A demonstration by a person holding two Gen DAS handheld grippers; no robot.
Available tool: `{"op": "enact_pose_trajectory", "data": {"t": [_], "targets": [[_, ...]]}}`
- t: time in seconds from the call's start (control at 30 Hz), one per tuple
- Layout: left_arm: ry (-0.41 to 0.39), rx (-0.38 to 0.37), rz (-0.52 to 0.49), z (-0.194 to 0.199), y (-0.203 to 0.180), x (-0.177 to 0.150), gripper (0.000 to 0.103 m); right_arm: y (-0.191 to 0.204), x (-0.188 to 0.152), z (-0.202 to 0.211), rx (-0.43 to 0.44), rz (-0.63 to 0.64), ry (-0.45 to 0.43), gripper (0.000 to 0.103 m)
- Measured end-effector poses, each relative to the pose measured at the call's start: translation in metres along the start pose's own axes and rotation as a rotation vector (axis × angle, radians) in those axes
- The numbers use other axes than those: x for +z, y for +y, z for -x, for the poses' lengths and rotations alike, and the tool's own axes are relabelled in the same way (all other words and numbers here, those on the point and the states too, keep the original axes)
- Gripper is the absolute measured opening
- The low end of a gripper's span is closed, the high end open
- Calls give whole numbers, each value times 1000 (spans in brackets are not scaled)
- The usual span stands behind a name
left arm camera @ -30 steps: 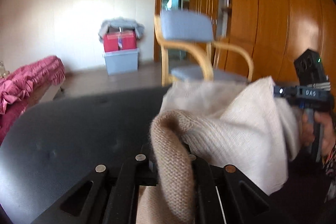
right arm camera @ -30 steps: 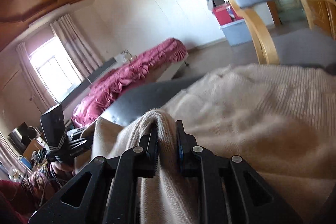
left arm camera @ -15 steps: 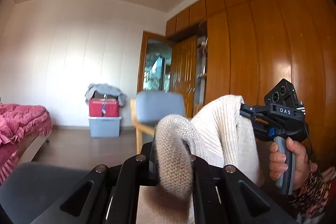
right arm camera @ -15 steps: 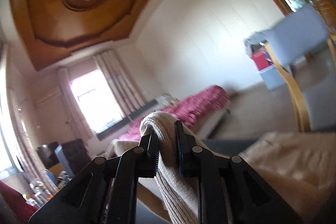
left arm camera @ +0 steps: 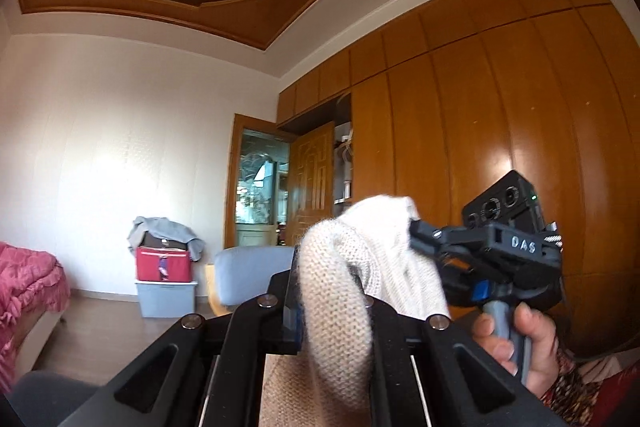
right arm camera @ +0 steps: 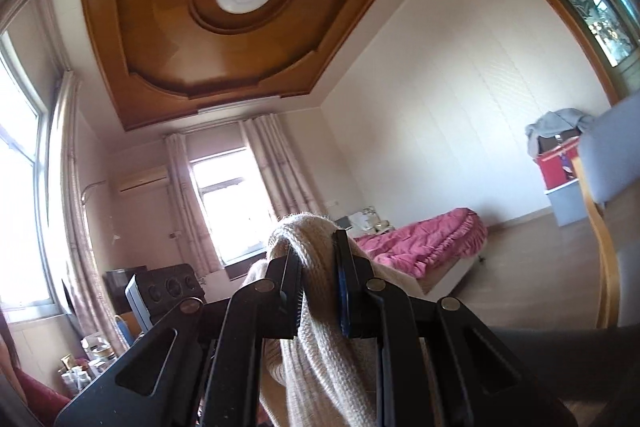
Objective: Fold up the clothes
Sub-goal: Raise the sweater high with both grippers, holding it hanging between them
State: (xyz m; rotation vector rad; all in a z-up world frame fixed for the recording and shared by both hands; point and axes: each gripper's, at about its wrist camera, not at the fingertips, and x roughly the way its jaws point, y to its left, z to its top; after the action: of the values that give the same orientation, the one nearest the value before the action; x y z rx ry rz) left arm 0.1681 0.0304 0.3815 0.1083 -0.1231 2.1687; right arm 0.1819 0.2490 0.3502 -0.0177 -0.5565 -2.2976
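Left claw (left arm camera: 332, 301): clamped on a bunched fold of the cream knit sweater (left arm camera: 340, 327); cloth spills down between my fingers, raised well above the dark surface (left arm camera: 44, 393)
Right claw (right arm camera: 318, 291): pinched tight on another bunch of the same sweater, at about the same height; in the left view it sits just beside my left claw, my hand (left arm camera: 516, 343) on its grip
Sweater: hanging from both grips in the air; its lower part is out of view
Step, as I judge it: holding the garment up to let it hang straight
Doing it well: keep both pinches firm; hold the claws level; spread them apart so the knit opens flat instead of bunching; lower evenly onto the dark surface; avoid twisting the knit
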Motion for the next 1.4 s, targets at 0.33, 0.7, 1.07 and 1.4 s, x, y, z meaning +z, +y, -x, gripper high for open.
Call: {"op": "enact_pose_trajectory", "data": {"t": [0.33,0.7,1.07,1.4], "targets": [[-90,-77,7,33,-24,51,6,58,14,10,142,33,-22,15],[-208,-101,-88,93,-90,119,5,174,43,50,226,218,-129,15],[-181,-73,-111,98,-115,129,5,195,35,60,170,262,-172,15],[216,60,65,-67,-21,-8,6,25,-22,25,-175,67,-31,16]]}}
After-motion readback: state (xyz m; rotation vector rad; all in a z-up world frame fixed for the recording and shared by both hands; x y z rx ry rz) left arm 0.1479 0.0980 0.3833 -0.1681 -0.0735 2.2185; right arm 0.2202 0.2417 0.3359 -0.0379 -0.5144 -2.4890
